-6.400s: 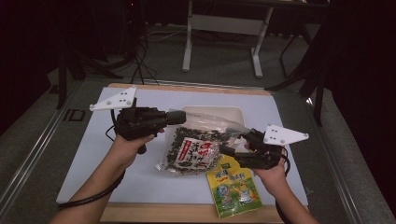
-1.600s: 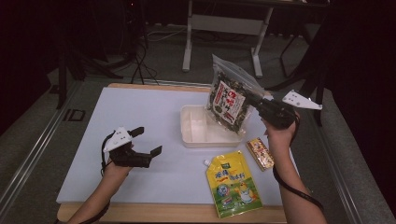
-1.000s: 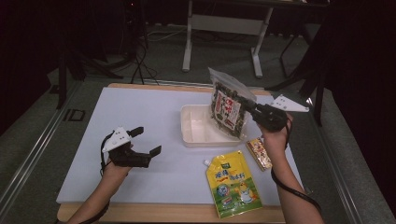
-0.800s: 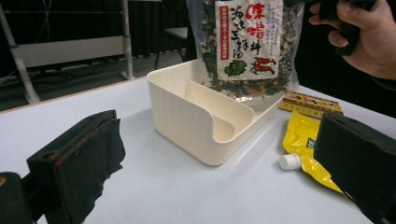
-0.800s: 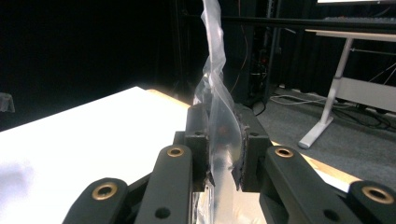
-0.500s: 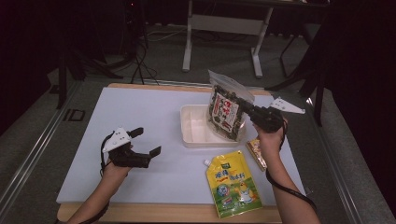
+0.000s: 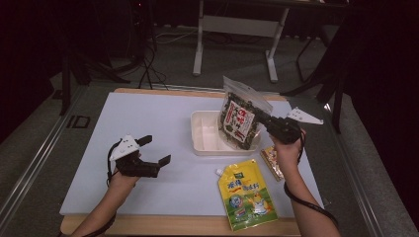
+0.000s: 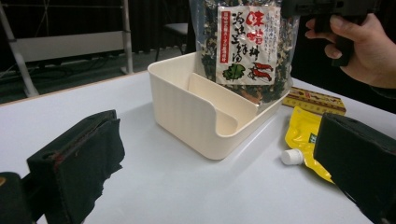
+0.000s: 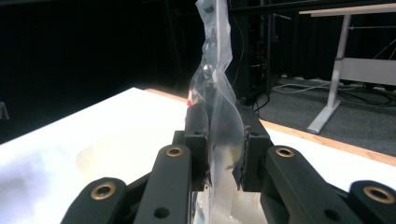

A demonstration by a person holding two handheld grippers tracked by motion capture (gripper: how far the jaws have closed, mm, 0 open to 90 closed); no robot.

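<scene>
Clamping the clear edge of a seaweed snack bag, the right gripper holds it upright with its bottom end inside the right part of the cream divided tray on the white bench. Its 2 jaws press together on the plastic. The left gripper rests near the bench's left side, well apart from the tray, jaws apart and empty. A yellow spouted pouch lies just in front of the tray, a small snack bar beside it.
</scene>
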